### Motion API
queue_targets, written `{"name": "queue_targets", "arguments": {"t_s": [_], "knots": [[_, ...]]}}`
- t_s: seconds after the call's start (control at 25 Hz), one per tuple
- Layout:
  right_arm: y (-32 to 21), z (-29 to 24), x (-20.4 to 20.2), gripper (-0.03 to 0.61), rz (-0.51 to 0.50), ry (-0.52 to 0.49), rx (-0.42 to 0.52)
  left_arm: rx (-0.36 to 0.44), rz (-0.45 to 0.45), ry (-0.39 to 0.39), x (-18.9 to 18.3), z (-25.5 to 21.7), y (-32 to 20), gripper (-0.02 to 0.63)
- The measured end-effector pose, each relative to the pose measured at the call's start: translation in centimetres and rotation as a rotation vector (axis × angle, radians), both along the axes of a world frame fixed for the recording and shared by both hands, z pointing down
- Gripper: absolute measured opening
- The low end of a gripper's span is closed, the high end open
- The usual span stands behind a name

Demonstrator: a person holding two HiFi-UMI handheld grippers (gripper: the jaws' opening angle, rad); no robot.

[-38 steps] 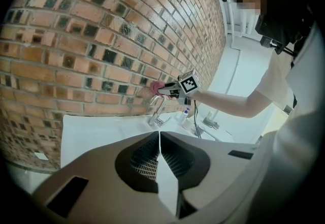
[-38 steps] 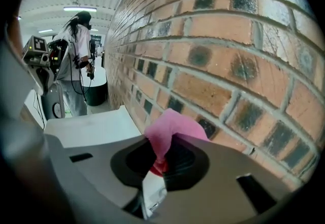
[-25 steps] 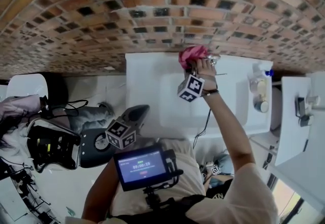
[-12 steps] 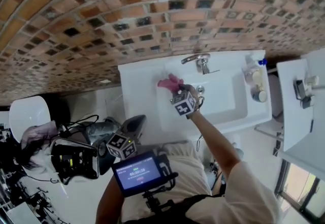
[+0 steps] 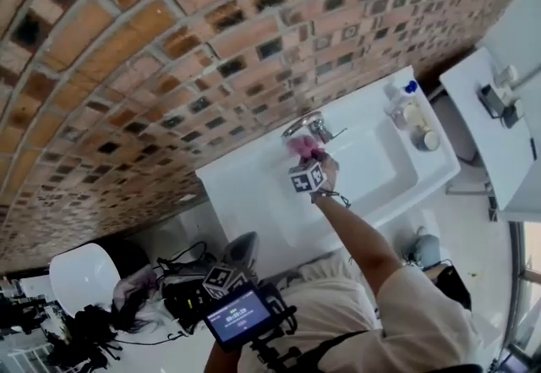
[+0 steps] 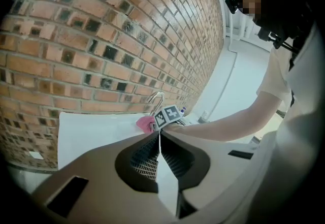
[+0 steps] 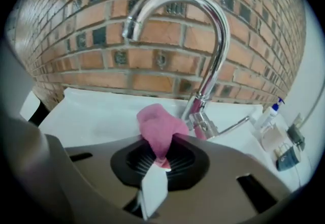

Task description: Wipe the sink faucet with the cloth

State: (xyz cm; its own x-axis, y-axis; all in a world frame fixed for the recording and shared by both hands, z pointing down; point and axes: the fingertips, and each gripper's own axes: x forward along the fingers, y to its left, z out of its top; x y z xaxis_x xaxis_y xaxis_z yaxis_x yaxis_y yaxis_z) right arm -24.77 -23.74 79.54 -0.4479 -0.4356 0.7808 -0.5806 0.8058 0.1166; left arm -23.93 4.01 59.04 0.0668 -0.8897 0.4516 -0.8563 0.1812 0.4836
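My right gripper (image 7: 161, 157) is shut on a pink cloth (image 7: 159, 129), which bunches up just in front of the base of the chrome faucet (image 7: 210, 73). The faucet arches overhead with its spout to the upper left. In the head view the right gripper (image 5: 303, 156) holds the cloth (image 5: 300, 145) right below the faucet (image 5: 306, 125) on the white sink (image 5: 245, 194). My left gripper (image 6: 158, 135) is shut with nothing between its jaws and is held back, near my body, in the head view (image 5: 237, 257). From it I see the cloth (image 6: 145, 124) and faucet (image 6: 155, 99).
A brick wall (image 5: 169, 50) runs behind the sink. Bottles (image 5: 406, 101) stand at the sink's right end, and a faucet lever (image 7: 236, 125) sticks out to the right. A white side shelf (image 5: 499, 134) lies further right. Bags and cables (image 5: 127, 312) sit on the floor at left.
The right gripper has carried the cloth from the sink's left part up to the faucet's base. The head view has swung and tilted. The left gripper stays low near my body.
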Motion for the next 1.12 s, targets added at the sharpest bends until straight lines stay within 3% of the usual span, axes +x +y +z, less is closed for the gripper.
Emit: {"name": "queue_targets", "arguments": {"t_s": [0.6,0.8,1.0,1.12], "knots": [[-4.8,4.9,-2.4,0.057,0.289,-0.004,-0.138,-0.037,-0.029,-0.016,-1.3,0.3,2.5,0.000],[-5.5,6.3,-3.6,0.057,0.347,-0.072,-0.190,-0.053,-0.032,-0.029,-2.1,1.2,3.5,0.000],[-6.3,3.7,-3.0,0.055,0.373,-0.154,-0.123,-0.039,-0.029,0.037,-1.2,0.3,2.3,0.000],[-6.3,2.7,-2.7,0.055,0.342,-0.183,-0.074,-0.048,-0.007,0.021,-1.2,0.6,2.3,0.000]]}}
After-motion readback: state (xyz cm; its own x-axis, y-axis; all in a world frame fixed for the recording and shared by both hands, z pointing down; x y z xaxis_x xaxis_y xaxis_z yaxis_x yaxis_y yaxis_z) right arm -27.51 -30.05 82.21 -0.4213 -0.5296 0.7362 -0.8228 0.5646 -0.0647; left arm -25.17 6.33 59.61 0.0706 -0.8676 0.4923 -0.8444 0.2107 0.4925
